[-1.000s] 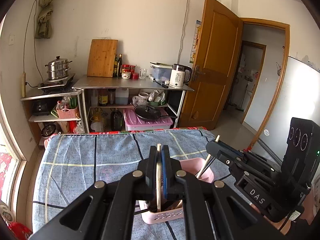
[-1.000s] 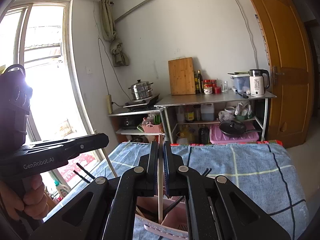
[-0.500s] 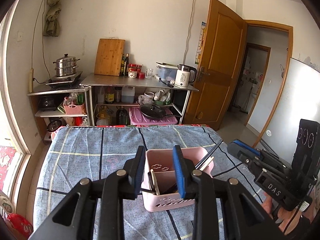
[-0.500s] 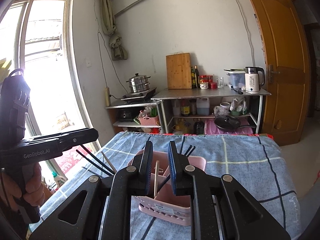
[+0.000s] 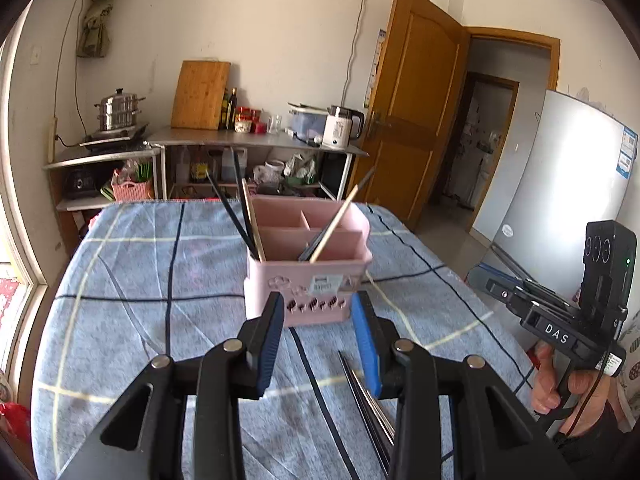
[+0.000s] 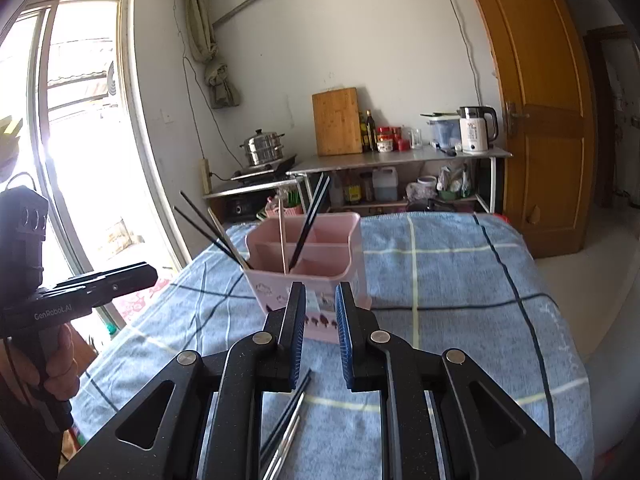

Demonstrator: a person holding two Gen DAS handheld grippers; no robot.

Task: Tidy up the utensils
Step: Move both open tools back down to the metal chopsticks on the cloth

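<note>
A pink divided utensil holder (image 5: 308, 280) (image 6: 316, 264) stands on the blue checked tablecloth (image 5: 160, 280). Black chopsticks (image 5: 230, 208) and a wooden chopstick (image 5: 334, 224) lean in its compartments. My left gripper (image 5: 318, 312) hovers just in front of the holder; its jaws are opening with nothing between them. My right gripper (image 6: 320, 308) is open a little and empty, also just short of the holder. Loose chopsticks (image 5: 368, 400) (image 6: 288, 420) lie on the cloth under both grippers, partly hidden by the fingers.
Beyond the table stand a metal counter (image 5: 256, 140) with a kettle (image 5: 340, 130), a cutting board and jars, and a steamer pot (image 5: 118, 114). A window (image 6: 80, 140) is on the left, a wooden door (image 5: 412, 100) and a fridge (image 5: 568, 200) on the right.
Both grippers were shut on a chopstick over the holder. They have let go and opened, the chopsticks now stand in the holder, and both grippers have drawn back and down.
</note>
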